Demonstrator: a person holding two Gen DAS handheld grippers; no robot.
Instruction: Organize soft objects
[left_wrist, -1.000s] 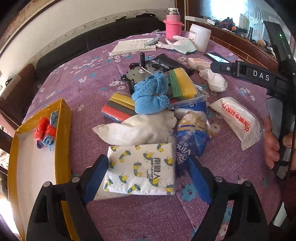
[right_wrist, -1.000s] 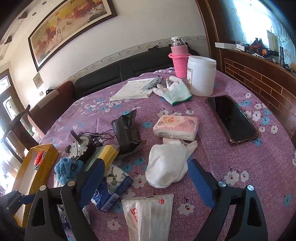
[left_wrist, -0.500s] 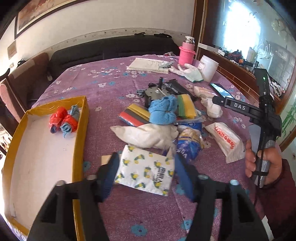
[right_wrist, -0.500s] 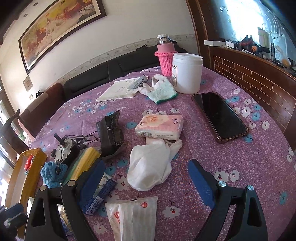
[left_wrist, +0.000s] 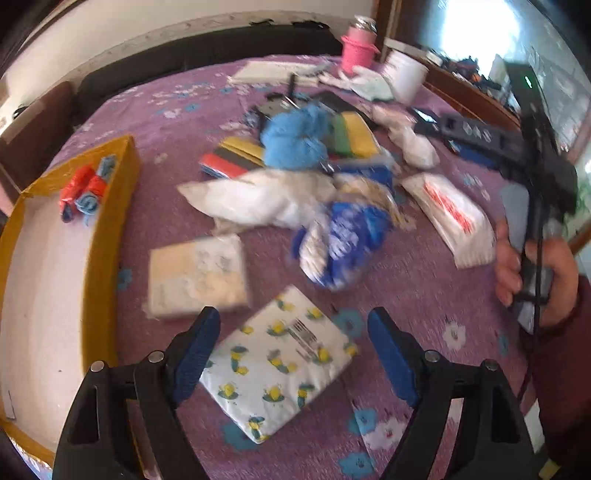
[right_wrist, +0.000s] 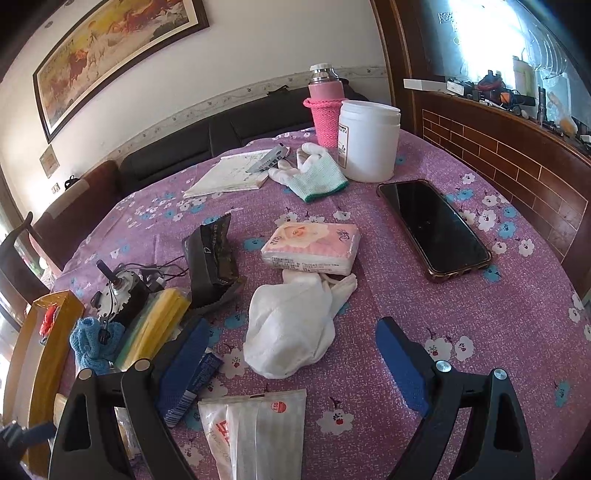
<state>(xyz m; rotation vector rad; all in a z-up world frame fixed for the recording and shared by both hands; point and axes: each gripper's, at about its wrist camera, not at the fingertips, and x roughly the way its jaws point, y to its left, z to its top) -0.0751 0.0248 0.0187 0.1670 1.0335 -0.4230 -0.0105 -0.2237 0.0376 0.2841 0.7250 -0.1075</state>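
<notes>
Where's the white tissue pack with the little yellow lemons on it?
In the left wrist view, the lemon tissue pack lies low and central on the purple tablecloth, between the left gripper fingers, right of the yellow box.

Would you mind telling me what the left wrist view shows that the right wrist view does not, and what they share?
Only the left wrist view shows the lemon-print tissue pack lying between the open left hand-held gripper, the cream pack, and the person's hand.

Only the right wrist view shows the phone, the pink rose tissue pack and the framed painting.

Both show the yellow box, blue knit cloth, pink bottle and white jar.
</notes>
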